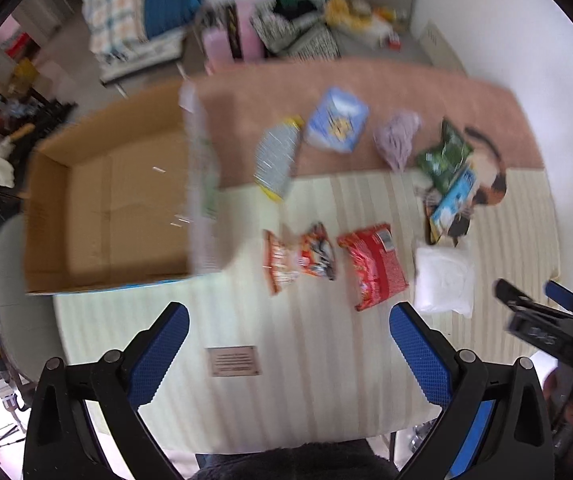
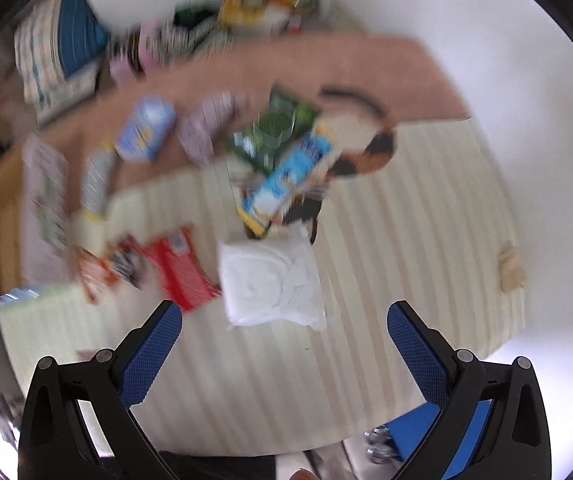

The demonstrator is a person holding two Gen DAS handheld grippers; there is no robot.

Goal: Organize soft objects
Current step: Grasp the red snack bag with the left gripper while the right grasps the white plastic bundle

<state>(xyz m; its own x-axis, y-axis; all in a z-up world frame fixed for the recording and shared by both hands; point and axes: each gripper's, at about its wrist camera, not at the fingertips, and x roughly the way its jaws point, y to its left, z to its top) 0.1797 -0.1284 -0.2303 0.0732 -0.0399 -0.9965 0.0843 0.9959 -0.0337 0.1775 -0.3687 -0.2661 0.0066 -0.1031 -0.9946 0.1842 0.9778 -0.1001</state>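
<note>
Soft packs lie on a striped cream mat (image 1: 318,360). In the left wrist view I see a red pack (image 1: 374,266), two orange snack packs (image 1: 302,260), a white soft pack (image 1: 444,276), a green pack (image 1: 444,156), a blue-white pack (image 1: 456,196), a lilac cloth (image 1: 396,140), a light blue pack (image 1: 336,120) and a silver pack (image 1: 276,158). My left gripper (image 1: 288,338) is open and empty above the mat. My right gripper (image 2: 284,334) is open and empty, just short of the white soft pack (image 2: 272,280). The right gripper also shows in the left wrist view (image 1: 542,300).
An open cardboard box (image 1: 106,208) stands at the left of the table, with a clear flap (image 1: 202,184) at its right edge. A pink mat (image 1: 326,80) covers the far side. A chair with clutter (image 1: 346,20) and a checked pillow (image 1: 126,12) stand beyond.
</note>
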